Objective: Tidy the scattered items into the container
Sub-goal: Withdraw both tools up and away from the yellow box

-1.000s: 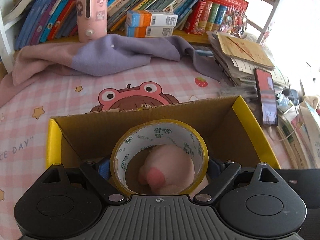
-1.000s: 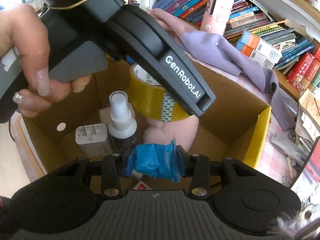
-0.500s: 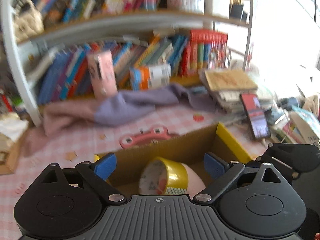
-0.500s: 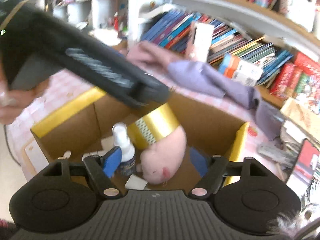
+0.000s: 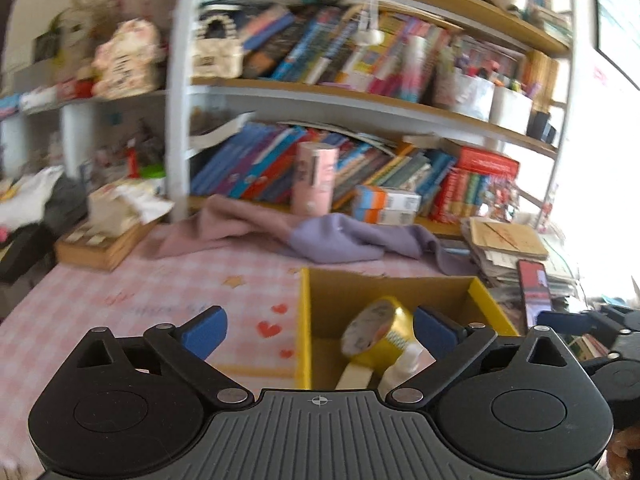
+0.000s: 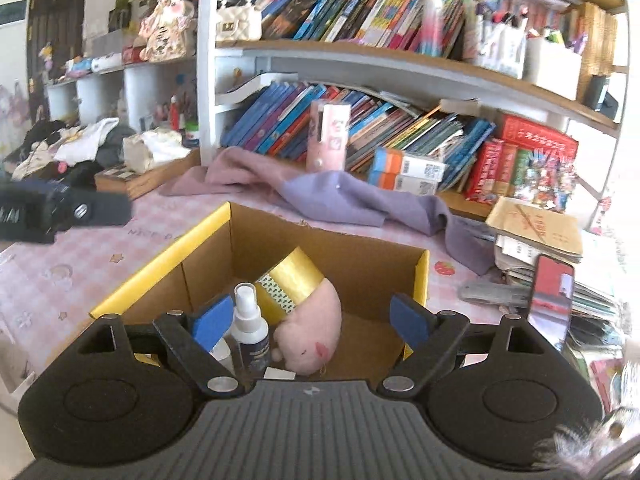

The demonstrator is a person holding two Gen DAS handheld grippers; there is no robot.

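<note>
Above the pink checked tablecloth (image 5: 160,280), both tools, left tool (image 5: 318,330) and right tool (image 6: 311,318), level, spread wide, empty over the cardboard box (image 6: 360,256).

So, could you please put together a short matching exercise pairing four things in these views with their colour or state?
Things:
1. tape roll
2. spray bottle
3. plush toy
4. right gripper

Colour or state:
A. pink, lying in the cardboard box
B. open, holding nothing
C. yellow, leaning on the plush toy
D. upright, white spray top, dark body

Pairs: 1-C, 2-D, 3-A, 4-B
</note>
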